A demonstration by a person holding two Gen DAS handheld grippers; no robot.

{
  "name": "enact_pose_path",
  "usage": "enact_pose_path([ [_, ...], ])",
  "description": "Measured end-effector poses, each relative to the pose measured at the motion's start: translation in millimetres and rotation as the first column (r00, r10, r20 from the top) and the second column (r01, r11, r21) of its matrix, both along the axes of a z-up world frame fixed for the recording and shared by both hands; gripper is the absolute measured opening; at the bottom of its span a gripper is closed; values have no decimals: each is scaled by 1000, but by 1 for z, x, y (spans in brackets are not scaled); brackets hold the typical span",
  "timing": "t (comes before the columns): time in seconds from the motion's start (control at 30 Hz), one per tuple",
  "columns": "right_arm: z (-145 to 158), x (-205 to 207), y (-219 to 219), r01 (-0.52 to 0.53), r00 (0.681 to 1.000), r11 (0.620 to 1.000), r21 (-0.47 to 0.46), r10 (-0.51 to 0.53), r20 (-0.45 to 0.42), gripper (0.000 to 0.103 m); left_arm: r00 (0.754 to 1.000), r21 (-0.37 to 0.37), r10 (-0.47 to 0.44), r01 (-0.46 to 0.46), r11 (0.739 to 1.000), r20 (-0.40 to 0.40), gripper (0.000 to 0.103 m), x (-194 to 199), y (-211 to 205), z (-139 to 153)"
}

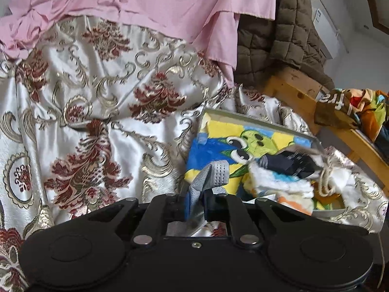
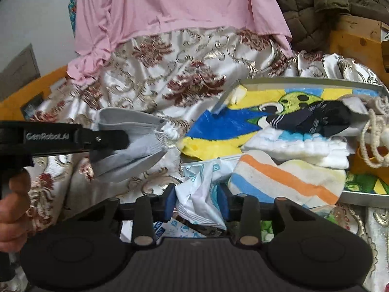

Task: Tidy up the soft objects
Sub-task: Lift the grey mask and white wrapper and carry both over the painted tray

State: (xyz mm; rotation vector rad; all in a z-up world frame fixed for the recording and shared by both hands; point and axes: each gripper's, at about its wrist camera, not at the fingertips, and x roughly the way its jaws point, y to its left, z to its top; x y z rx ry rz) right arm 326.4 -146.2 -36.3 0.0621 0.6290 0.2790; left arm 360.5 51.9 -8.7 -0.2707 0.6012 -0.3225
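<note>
Left tool (image 1: 194, 200) clenched on a grey cloth (image 1: 211, 177), pinched thin, cloth lifted just left of the grey tray (image 2: 304, 81). Seen from the right wrist, same grey cloth (image 2: 128, 143) fanning out beyond the left tool (image 2: 121, 141), hanging clear above the brocade bedspread (image 2: 189, 73). Right tool (image 2: 197, 205) clamped on a crumpled white-and-blue printed cloth (image 2: 201, 194), right at the tray's near edge. Inside the tray: striped towel (image 2: 287, 182), white fluffy cloth (image 2: 299, 146), dark sock (image 2: 313, 119), all on a cartoon-print blanket (image 2: 231, 126); looped cord (image 2: 374, 141) at the tray's right end.

Risks, by judgement: thin pinch on the grey cloth likely to slip if swung quickly, dropping it onto the bedspread left of the tray. Printed cloth seemingly tucked under the striped towel, so a hard pull likely to drag the towel over the tray's near edge. Cord at the right end liable to snag anything carried across.
</note>
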Motion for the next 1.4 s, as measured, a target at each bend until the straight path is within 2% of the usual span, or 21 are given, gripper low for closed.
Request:
enact_pose_path([
  [0.2, 30, -21, -28, 7, 996, 1000, -11, -6, 93, 40, 999, 24, -4, 3, 1000, 46, 10, -2, -30, 29],
  [0.4, 51, -35, -77, 53, 977, 998, 20, -56, 206, 40, 999, -10, 16, -16, 1000, 52, 11, 14, -69, 42],
  [0.57, 57, -17, -111, 112, 950, 989, 98, -135, 280, 40, 998, -9, 35, -35, 999, 60, 11, 36, -107, 45],
  [0.77, 48, 17, -144, 161, 922, 971, 177, -212, 323, 41, 997, -2, 68, -68, 998, 45, 11, 76, -146, 37],
  [0.9, 35, 37, -169, 168, 924, 953, 251, -241, 296, 42, 996, 27, 82, -83, 996, 44, 12, 100, -167, 30],
  [1.13, 24, 56, -196, 175, 928, 941, 290, -256, 270, 46, 995, 88, 96, -97, 991, 20, 14, 123, -186, 15],
  [1.4, 22, 65, -185, 157, 937, 947, 282, -232, 260, 51, 996, 159, 88, -86, 984, -9, 15, 124, -195, 6],
])
